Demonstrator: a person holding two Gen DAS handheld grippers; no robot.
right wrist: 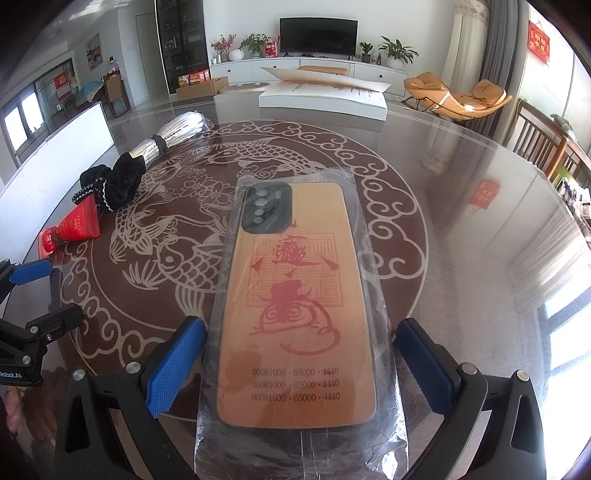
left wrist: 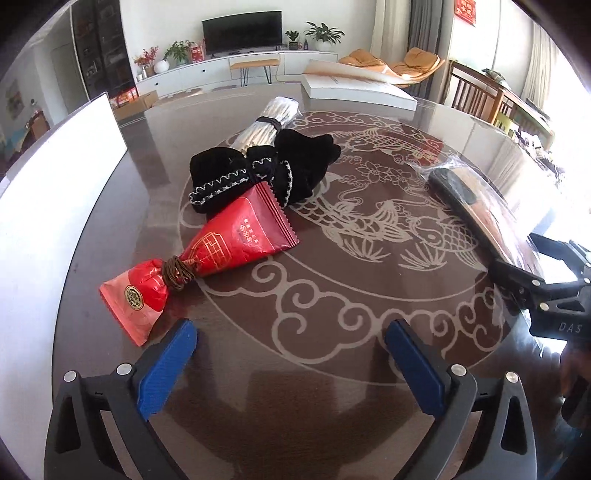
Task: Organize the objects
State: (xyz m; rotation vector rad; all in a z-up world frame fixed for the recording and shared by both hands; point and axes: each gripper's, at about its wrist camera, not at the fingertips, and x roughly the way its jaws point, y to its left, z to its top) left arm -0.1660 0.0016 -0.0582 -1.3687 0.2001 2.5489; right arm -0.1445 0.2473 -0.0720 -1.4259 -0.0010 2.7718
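Here the right claw (right wrist: 301, 363) stands wide, its ribbed blue pads flanking a flat orange phone case (right wrist: 291, 306) in crinkled clear wrap on the glossy bench (right wrist: 461, 221). The left claw (left wrist: 290, 363) gapes wide, empty, near a red foil pouch (left wrist: 240, 236) touching black velvet fabric (left wrist: 295, 166).

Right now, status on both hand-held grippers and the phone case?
Left hand-held gripper open, empty. Right hand-held gripper open, straddling bagged phone case, not clamped. Red snack packet ahead of left; path clear.

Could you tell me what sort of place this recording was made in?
Most likely a home living and dining room: a television on a low white cabinet, potted plants beside it, and a round glass-topped table in front.
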